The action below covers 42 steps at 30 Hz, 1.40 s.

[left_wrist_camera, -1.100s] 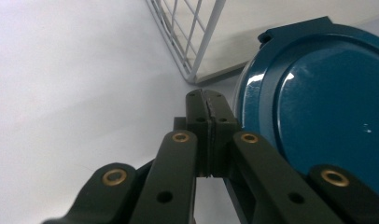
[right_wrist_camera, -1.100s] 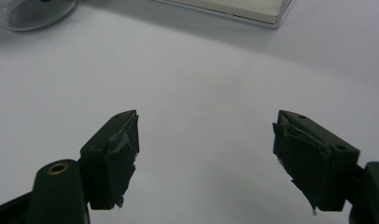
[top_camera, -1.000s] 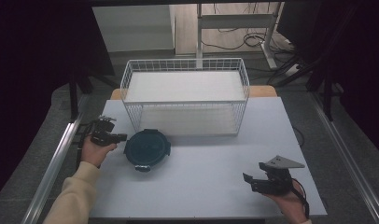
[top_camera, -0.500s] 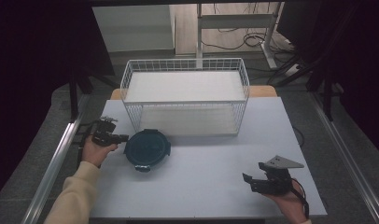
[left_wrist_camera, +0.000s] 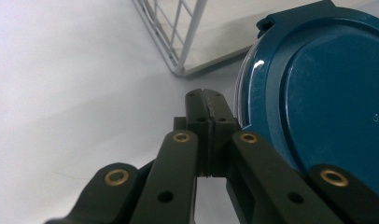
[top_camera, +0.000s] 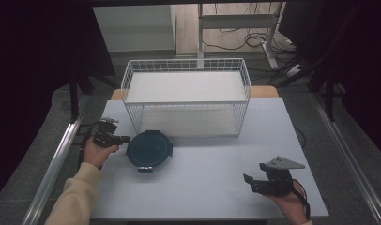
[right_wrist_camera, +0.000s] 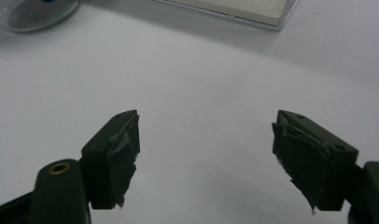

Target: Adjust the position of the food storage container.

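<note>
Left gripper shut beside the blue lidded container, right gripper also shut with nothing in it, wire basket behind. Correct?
Not quite. The right gripper is open, jaws standing apart over bare table, as the right gripper view shows. The left gripper is shut beside the blue lidded container, with the wire basket behind.

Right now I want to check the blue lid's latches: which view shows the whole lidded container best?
The high view: the whole round blue-lidded container lies on the table in front of the wire basket. The left gripper view shows part of its lid close up; the right gripper view shows a sliver of its clear base.
</note>
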Each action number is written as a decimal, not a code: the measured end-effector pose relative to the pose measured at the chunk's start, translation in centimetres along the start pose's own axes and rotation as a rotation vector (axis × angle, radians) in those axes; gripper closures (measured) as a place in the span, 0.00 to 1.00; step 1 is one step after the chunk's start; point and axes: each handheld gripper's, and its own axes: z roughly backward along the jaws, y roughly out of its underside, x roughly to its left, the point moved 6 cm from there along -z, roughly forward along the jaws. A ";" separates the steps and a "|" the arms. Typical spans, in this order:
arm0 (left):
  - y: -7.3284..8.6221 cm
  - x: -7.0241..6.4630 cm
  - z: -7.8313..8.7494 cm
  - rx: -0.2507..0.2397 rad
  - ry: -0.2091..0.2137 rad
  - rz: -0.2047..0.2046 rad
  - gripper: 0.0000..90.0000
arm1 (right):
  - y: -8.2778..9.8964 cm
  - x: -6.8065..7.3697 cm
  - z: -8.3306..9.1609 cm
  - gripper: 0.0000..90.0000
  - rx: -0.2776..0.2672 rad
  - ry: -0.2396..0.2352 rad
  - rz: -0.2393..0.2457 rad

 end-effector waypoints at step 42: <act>-0.3 -7.8 -1.7 0.045 0.048 -0.148 1.00 | -0.1 0.0 0.0 0.26 0.000 -0.005 -0.020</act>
